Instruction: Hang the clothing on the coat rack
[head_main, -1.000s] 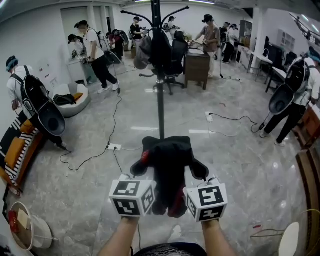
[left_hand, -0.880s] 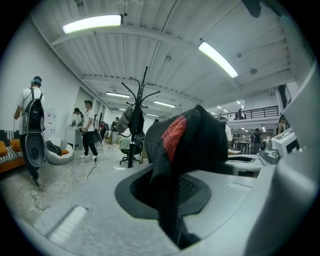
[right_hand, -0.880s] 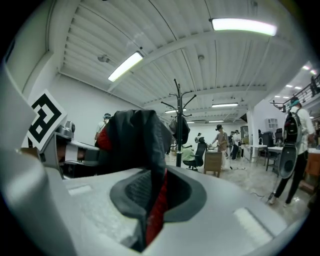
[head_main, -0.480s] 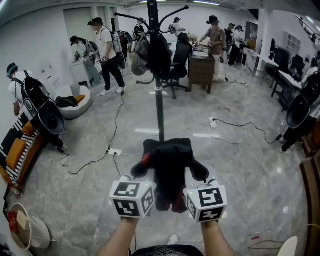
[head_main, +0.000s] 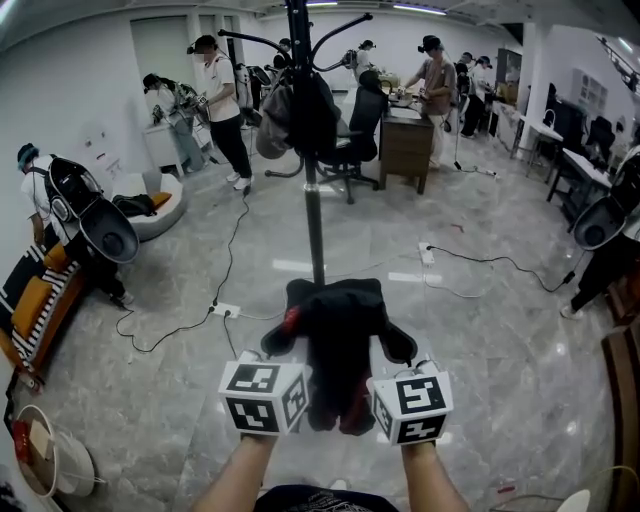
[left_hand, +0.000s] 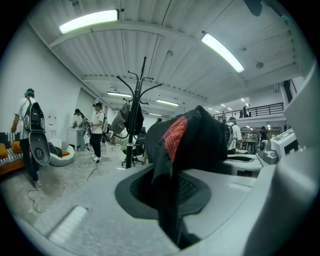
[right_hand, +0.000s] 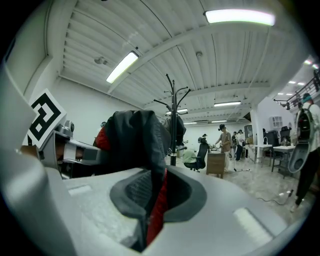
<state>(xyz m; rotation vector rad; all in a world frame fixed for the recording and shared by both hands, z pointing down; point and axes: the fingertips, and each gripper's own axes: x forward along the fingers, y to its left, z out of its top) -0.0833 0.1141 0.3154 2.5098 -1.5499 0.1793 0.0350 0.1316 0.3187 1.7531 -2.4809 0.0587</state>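
Observation:
A black garment with red lining hangs between my two grippers, held up in front of me. My left gripper is shut on its left edge, and the cloth shows pinched between the pads. On the garment's right edge my right gripper is shut, with the fabric clamped in its jaws. The black coat rack stands straight ahead on the marble floor, a few steps off, with dark clothes hanging from its upper hooks. It also shows as the coat rack and the coat rack in the gripper views.
Cables and a power strip lie on the floor left of the rack. A person walks at the back left; others stand at a desk behind. An office chair sits behind the rack. A striped couch lines the left wall.
The view has drawn a little closer to the coat rack. The person at the back left has walked further right. Both grippers keep the same hold on the garment.

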